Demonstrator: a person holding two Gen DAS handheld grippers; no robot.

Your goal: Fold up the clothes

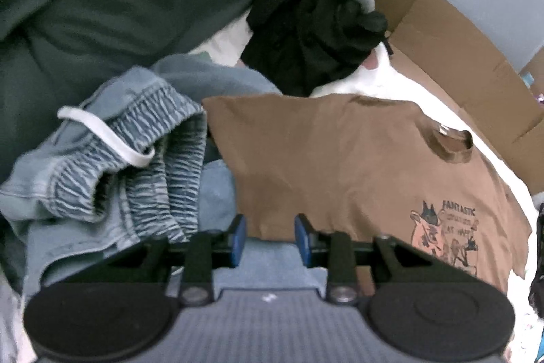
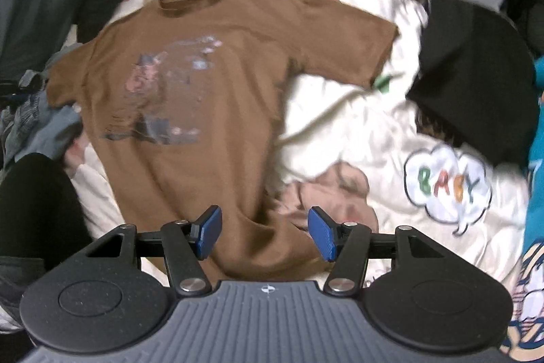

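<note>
Brown T-shirt (image 2: 190,84) spread flat beneath right gripper (image 2: 265,235)

Brown printed T-shirt (image 2: 217,91), spread front-up, flat on white bedding

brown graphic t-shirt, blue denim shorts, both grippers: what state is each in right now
brown graphic t-shirt: spread flat, print up, one sleeve out
blue denim shorts with elastic waistband: crumpled, unfolded
black garment: bunched in a heap
left gripper: open, empty
right gripper: open, empty
</note>
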